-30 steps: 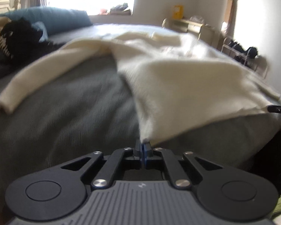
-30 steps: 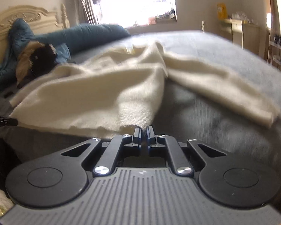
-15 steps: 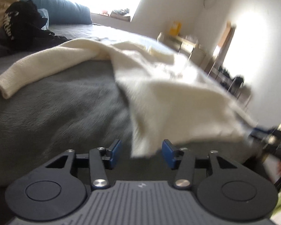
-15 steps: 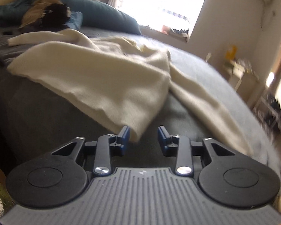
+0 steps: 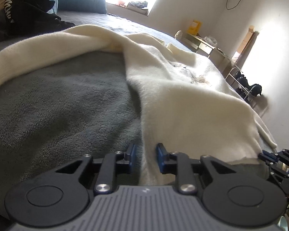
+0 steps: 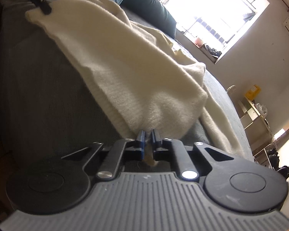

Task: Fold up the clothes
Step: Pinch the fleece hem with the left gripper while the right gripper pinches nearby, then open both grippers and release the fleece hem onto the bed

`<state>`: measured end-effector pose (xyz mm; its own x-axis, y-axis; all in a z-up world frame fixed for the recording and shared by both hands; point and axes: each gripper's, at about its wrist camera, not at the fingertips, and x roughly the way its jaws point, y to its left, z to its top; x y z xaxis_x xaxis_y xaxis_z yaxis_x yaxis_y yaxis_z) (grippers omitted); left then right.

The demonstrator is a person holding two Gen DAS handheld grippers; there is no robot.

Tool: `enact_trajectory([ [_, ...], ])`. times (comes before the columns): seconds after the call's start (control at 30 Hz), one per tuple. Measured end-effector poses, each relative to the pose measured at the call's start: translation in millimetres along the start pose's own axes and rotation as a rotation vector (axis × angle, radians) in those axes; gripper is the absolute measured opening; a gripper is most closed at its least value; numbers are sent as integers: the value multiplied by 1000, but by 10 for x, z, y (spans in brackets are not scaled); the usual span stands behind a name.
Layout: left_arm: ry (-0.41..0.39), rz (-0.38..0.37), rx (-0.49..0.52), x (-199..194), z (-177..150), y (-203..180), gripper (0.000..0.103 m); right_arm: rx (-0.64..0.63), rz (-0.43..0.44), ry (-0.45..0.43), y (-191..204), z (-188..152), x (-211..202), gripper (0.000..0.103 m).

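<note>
On a grey-blanketed bed point(image 5: 57, 104) a cream sweater point(image 5: 183, 100) lies spread; the right gripper point(image 6: 148, 134) pinches one hem corner, the left gripper point(image 5: 144, 152) gapes around the other, which apparently needs clamping before folding.

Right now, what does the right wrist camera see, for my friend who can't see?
The right hand-held gripper pinches the hem of a cream sweater lying on a grey bed. A bright window glows behind.

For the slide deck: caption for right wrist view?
Right gripper shut on cream sweater hem corner, garment draped across grey bed.
</note>
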<state>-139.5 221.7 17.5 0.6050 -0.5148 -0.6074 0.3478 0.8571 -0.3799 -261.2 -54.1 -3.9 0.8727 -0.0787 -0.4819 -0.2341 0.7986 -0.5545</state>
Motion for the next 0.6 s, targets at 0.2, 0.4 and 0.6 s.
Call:
enact_trajectory([
  [0.2,12,-1,1,70,26,42,25,75,0,6,-134,-7,-89,3],
  [0.4,23,3,17,91,23,39,27,138,31,41,-135,-115,25,4],
  [0.6,46,35,51,-105,35,-32,63,303,111,41,-446,-157,-233,36],
])
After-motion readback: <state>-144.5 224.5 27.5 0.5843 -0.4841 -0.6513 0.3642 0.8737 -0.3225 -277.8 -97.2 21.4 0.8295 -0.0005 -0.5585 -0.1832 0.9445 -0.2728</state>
